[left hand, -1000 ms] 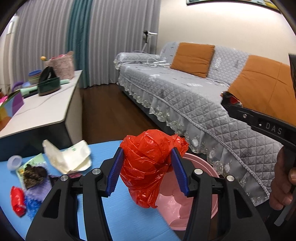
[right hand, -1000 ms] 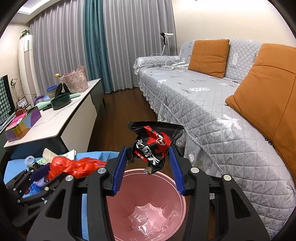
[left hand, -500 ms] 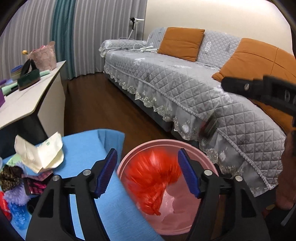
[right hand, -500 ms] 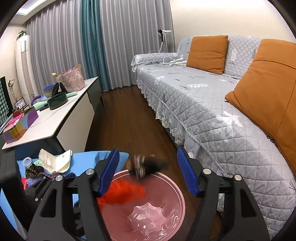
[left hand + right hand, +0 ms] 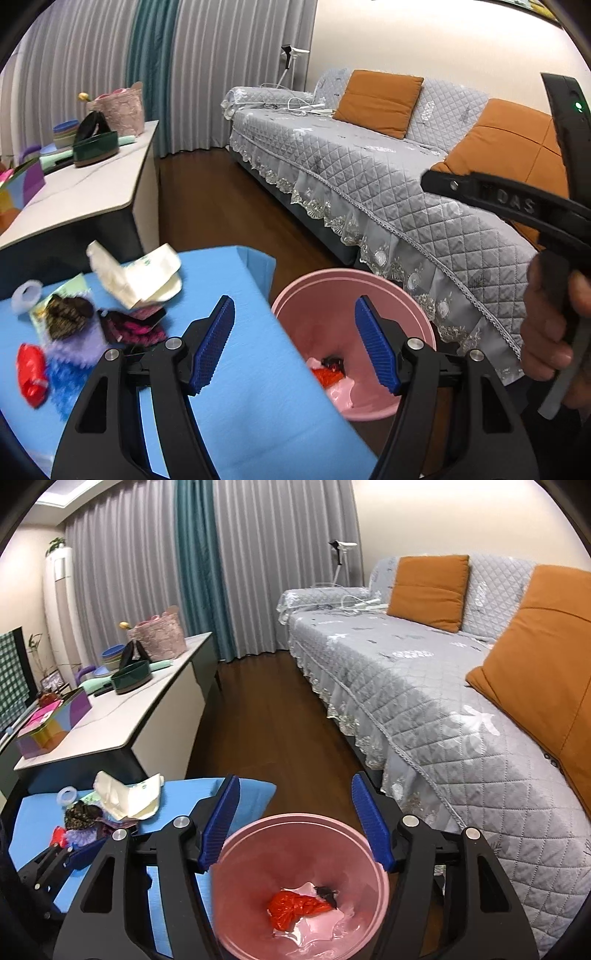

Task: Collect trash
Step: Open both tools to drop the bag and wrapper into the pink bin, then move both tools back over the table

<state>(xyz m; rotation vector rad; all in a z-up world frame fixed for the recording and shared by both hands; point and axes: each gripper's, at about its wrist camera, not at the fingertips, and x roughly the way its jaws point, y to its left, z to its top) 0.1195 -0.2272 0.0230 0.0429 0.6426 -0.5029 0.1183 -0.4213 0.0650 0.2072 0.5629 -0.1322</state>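
- We hold our left gripper (image 5: 294,343) over the blue table's (image 5: 236,398) edge, its blue pads spread apart and empty.
- Our right gripper (image 5: 294,825) hangs above the pink bin (image 5: 369,849); its jaws are closing with nothing between them.
- A crumpled red bag (image 5: 295,908) and a dark wrapper (image 5: 327,891) lie at the bin's bottom.
- More trash, including a white crumpled packet (image 5: 136,273), sits on the table's far left.
- A grey quilted sofa (image 5: 424,686) stands just beside the bin.

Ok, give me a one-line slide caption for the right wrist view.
Right gripper, jaws closing on nothing, above the pink bin holding the red plastic bag and dark wrapper.
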